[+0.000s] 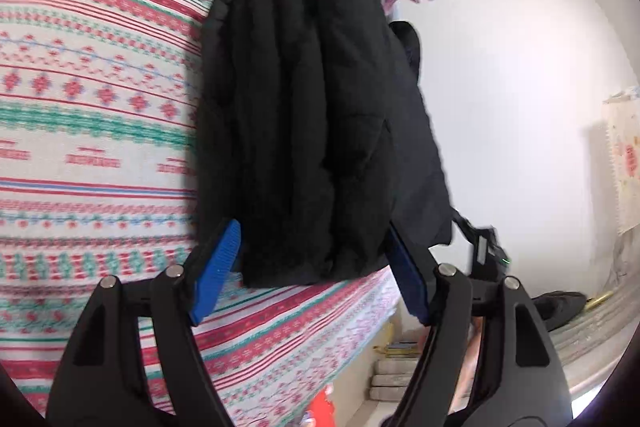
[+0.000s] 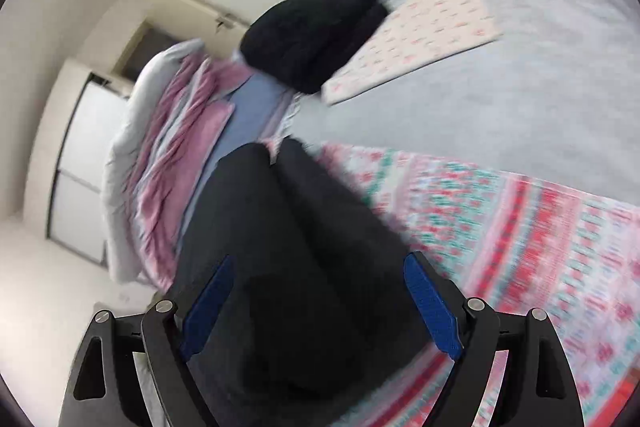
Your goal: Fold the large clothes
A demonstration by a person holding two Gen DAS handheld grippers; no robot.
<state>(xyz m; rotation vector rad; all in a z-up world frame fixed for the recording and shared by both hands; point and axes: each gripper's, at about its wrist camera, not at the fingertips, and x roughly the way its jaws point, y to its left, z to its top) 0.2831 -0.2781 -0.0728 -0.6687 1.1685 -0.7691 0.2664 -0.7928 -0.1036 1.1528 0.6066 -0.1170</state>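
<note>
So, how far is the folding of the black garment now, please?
Looks mostly done: the black garment lies doubled into a thick bundle on the patterned sheet. In hand: the left gripper and right gripper both stand open around its near end, gripping nothing. Left: perhaps a final fold or tidy. Another black pile further up the bed may still need folding.

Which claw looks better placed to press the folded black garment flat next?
Probably the left claw: its open fingers straddle the black garment's near edge. The right claw view is motion-blurred.
</note>
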